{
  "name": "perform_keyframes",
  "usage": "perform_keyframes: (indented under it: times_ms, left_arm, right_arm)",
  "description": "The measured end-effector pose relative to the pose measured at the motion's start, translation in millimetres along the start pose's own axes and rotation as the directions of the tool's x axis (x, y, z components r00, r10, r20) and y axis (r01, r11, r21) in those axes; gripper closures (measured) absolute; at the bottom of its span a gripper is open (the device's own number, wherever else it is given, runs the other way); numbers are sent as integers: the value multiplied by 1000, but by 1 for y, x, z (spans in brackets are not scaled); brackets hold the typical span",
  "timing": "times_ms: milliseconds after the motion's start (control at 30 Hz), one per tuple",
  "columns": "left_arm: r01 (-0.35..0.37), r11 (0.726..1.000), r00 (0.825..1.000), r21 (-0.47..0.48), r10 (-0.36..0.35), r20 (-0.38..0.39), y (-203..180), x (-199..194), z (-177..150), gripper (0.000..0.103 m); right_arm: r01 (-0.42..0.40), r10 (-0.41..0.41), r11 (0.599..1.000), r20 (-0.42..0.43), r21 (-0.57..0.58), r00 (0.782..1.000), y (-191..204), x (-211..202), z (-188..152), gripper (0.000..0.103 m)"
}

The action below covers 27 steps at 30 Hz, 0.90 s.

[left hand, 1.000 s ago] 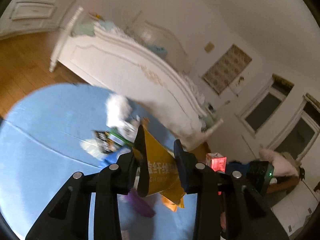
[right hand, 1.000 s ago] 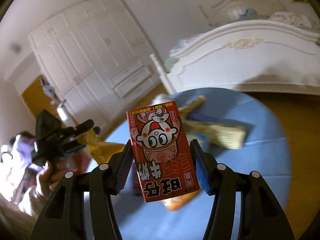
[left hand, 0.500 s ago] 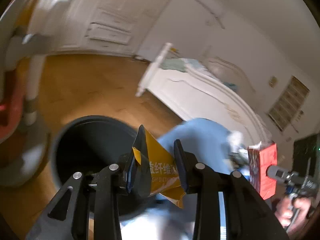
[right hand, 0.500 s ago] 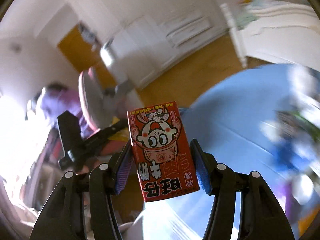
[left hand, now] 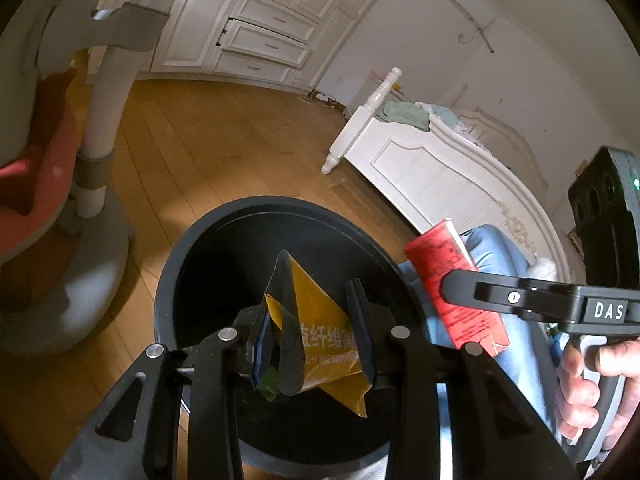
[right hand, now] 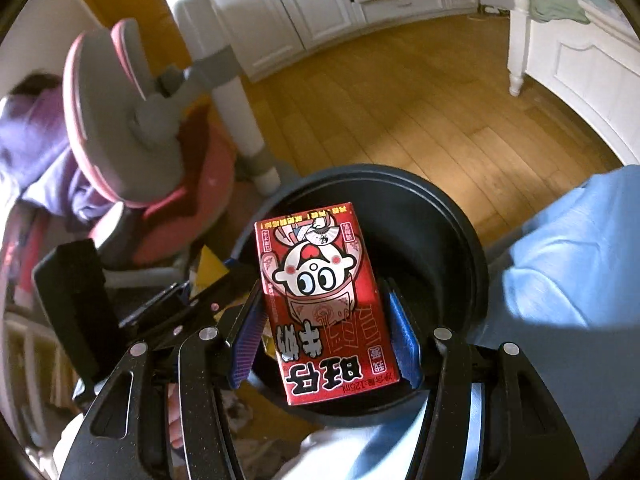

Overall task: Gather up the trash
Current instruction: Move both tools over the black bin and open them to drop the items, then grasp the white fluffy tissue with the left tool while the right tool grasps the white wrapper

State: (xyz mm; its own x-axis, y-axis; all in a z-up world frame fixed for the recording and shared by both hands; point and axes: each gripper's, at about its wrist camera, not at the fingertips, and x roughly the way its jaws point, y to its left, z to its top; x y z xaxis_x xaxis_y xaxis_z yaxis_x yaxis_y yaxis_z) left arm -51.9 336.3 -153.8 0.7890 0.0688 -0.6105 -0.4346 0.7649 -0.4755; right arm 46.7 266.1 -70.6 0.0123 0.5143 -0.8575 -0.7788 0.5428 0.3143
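Yellow wrapper clenched in your left tool, red carton in right tool, both over black bin. Chair base left, bed far right, blue-covered surface beside bin.

This is a bedroom in a home. A white carved bed with a turned post stands at about two o'clock, folded clothes lying on its end. White panelled cupboards with drawers line the wall at twelve o'clock. The floor is warm wooden boards, and a pink and grey chair stands at nine o'clock.
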Motion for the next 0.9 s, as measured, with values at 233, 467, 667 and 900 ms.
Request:
perform_keyframes:
  times_ms: [233,467,667,900]
  left_arm:
    - [-25,1000,1000,16,25,-2,2,6,-1,64]
    - [-70,996,994,60,64,83,-12,-19,4,24]
    - [-40,996,993,84,31,113,-32,-39,8,23]
    - [60,980,993,189,-77,89,-100,-49,7,22]
  right_arm:
    - [19,-19,1000,-22,-3,1000,2,16,5,45]
    - [-18,18,1000,51,-4,999,-4,-5,1,25]
    - [-117,101,991,193,70,976,-23,-56,-19,25]
    - [-142,82,980,364,140,928,-71,-138,-81,25]
